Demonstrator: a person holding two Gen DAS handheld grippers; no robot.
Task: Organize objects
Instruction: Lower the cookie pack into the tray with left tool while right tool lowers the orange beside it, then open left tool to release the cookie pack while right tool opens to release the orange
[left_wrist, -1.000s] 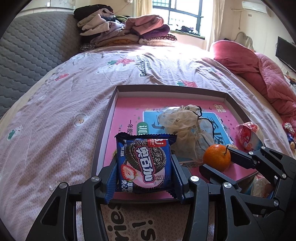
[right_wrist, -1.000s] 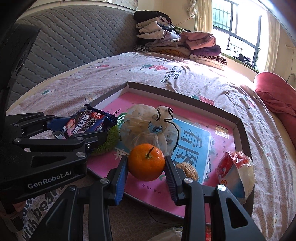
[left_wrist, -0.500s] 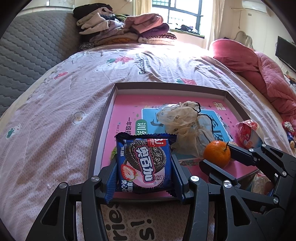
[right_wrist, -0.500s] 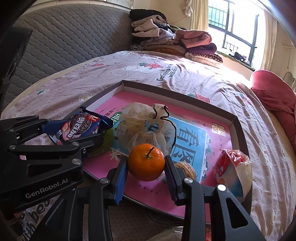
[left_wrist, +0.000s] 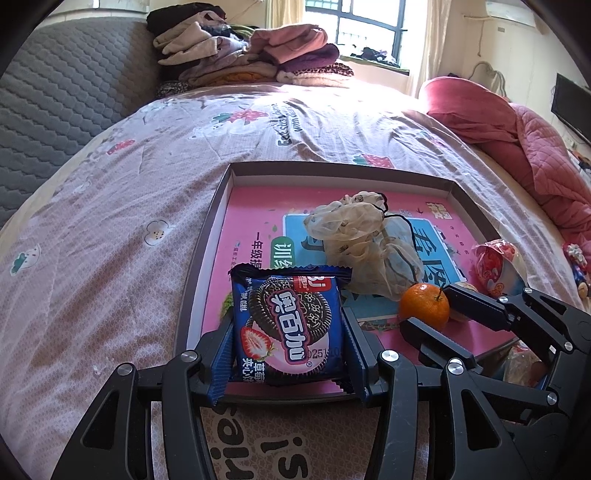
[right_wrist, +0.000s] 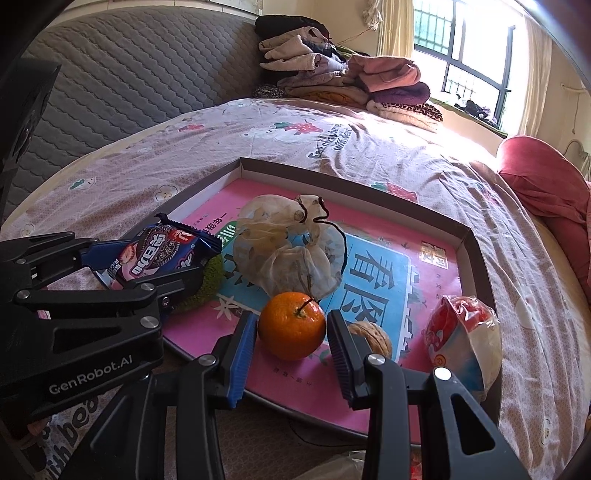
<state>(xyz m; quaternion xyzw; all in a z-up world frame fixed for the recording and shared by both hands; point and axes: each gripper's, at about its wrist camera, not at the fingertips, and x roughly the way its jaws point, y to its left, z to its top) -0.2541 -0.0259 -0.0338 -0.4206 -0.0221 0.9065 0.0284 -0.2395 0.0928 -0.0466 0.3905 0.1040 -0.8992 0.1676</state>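
Now note the right gripper (right_wrist: 291, 321) slackened off the mandarin (right_wrist: 291, 326): clamped half a second ago, at present parted with a gap at each side, the fruit set down on the pink floor of the cardboard tray (left_wrist: 199, 258) beside the walnut (right_wrist: 371, 334); treat that placement as likely done. Count the left gripper (left_wrist: 288, 328) as clenched on the Oreo packet (left_wrist: 290, 321), held over the tray's near edge, not yet deposited. Expect soft, uneven support from the printed bedsheet (left_wrist: 110, 221), with folded clothes (left_wrist: 251, 59) stacked near the window (left_wrist: 369, 26).
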